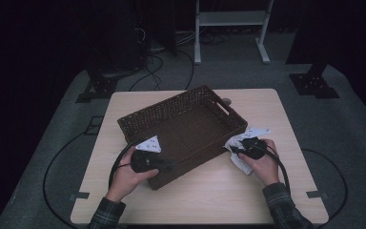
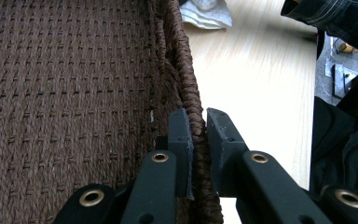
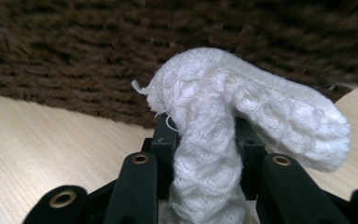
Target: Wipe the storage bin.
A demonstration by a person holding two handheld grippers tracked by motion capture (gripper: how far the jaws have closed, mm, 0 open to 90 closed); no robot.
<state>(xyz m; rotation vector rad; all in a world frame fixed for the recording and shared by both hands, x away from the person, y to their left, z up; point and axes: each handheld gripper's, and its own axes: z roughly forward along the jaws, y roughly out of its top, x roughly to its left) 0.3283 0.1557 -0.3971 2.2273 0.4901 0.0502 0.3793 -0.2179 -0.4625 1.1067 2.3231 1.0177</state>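
While pinched between jaws, white cloth (image 3: pixel 205 140), beside basket (image 3: pixel 121 56)

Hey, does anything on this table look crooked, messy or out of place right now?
The wicker basket sits askew, turned at an angle to the table edges, with the left gripper clamped on its rim. The white cloth is bunched up in the right gripper beside the basket. Nothing looks spilled or damaged.

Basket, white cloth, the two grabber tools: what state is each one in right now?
Basket: upright on the table, nothing seen inside, its near rim pinched.
White cloth: bunched up, outside the basket, clamped at a fold.
Left gripper: shut on the basket's woven rim, one jaw inside and one outside.
Right gripper: shut on the white cloth, close to the basket's outer wall.
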